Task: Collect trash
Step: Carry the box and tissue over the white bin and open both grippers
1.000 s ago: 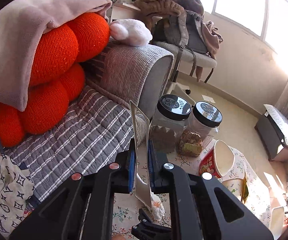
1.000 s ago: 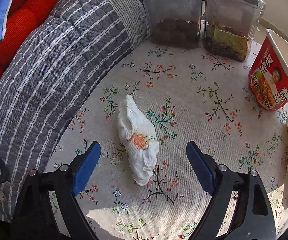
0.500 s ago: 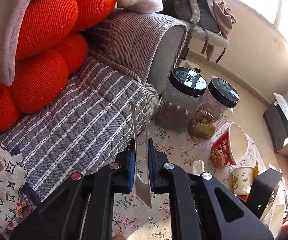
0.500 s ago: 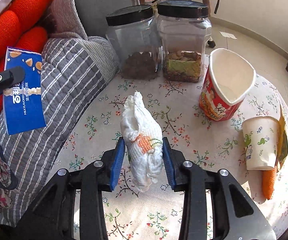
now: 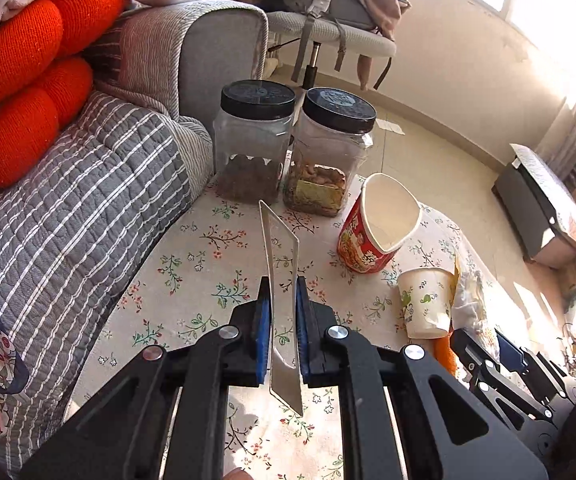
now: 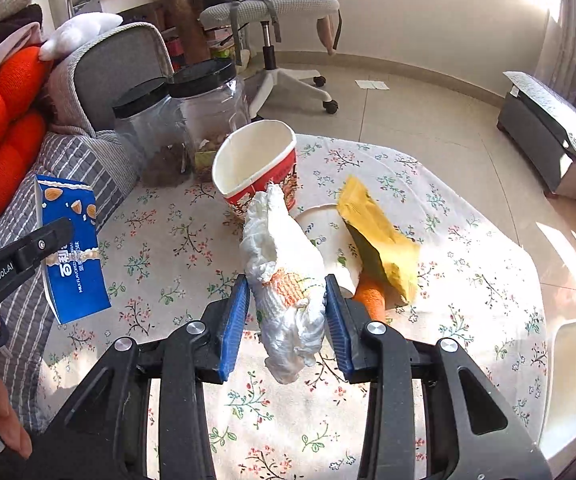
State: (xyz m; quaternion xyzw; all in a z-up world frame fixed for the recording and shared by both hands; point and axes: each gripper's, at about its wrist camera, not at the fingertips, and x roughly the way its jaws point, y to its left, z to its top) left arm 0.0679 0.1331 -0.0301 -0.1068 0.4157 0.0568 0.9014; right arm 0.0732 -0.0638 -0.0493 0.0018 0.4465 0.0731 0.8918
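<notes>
Crumpled tissue (image 6: 288, 300), clamped between right gripper (image 6: 288, 320) pads above the floral tablecloth (image 6: 468, 264), long axis pointing ahead toward noodle cup (image 6: 255, 168); left gripper (image 5: 281, 332) pinching blue milk carton (image 6: 71, 248), farther left.

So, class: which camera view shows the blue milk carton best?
The right wrist view: the blue milk carton shows its printed face, pinched by the left claw. The left wrist view shows only its thin silvery edge between the claw's fingers, with no colour or print.
</notes>
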